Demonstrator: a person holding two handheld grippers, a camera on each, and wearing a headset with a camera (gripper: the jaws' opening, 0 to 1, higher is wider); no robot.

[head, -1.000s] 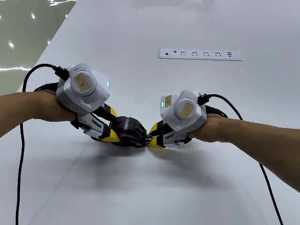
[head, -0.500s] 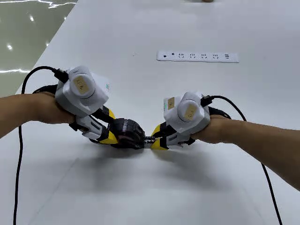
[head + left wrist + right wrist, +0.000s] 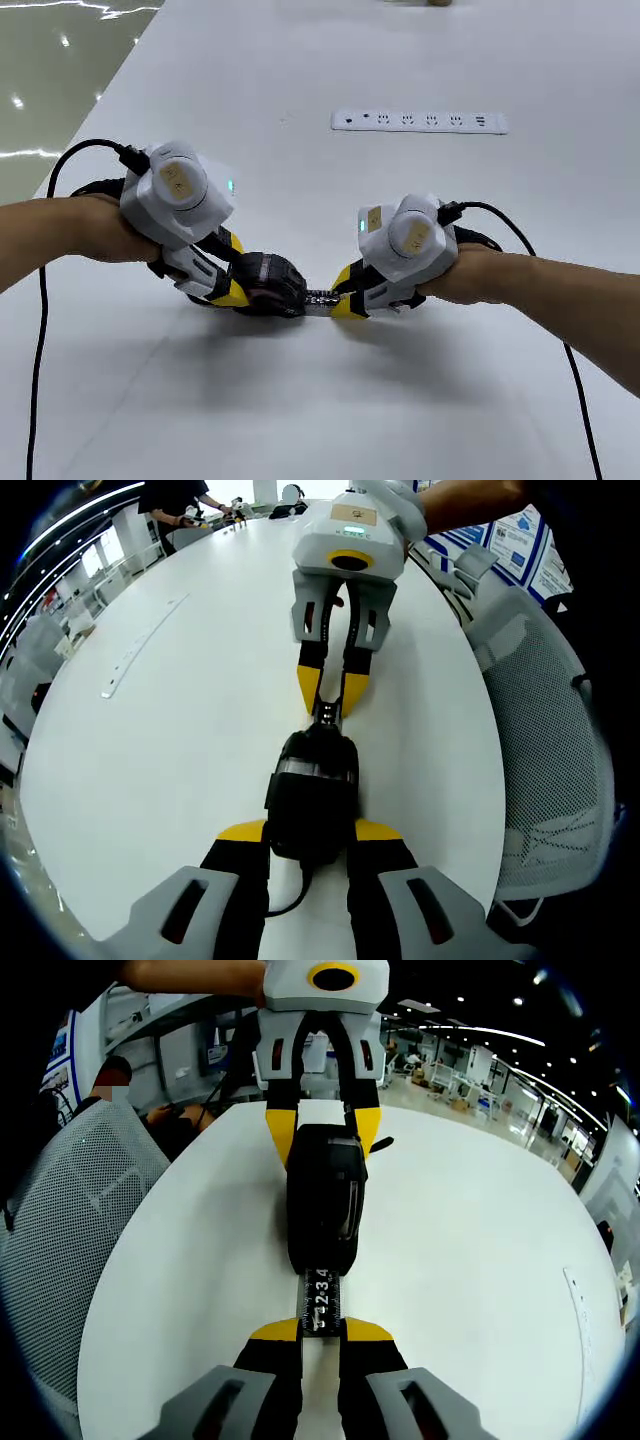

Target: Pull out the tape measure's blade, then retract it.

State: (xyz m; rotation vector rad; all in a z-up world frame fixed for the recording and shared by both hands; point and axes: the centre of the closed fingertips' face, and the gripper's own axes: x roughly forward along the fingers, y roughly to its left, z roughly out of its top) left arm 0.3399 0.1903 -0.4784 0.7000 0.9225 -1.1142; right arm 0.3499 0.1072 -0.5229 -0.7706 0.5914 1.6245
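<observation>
A black tape measure (image 3: pixel 270 284) rests on the white table (image 3: pixel 300 400). My left gripper (image 3: pixel 240 292) is shut on its case (image 3: pixel 310 795) from the left. A short length of black blade (image 3: pixel 321 1304) with white numbers sticks out of the case (image 3: pixel 324 1195). My right gripper (image 3: pixel 340 300) is shut on the blade's end (image 3: pixel 320 297). In the left gripper view the right gripper (image 3: pixel 328 692) pinches the blade tip just beyond the case. The two grippers face each other, a few centimetres apart.
A white power strip (image 3: pixel 418 121) lies flat farther back on the table. Black cables (image 3: pixel 40 330) trail from both grippers toward the near edge. A mesh chair (image 3: pixel 545 750) stands beside the table. The table's left edge (image 3: pixel 110 90) borders a glossy floor.
My right gripper has moved right, away from the case, drawing a short length of blade out. The left gripper holds the case in place.
</observation>
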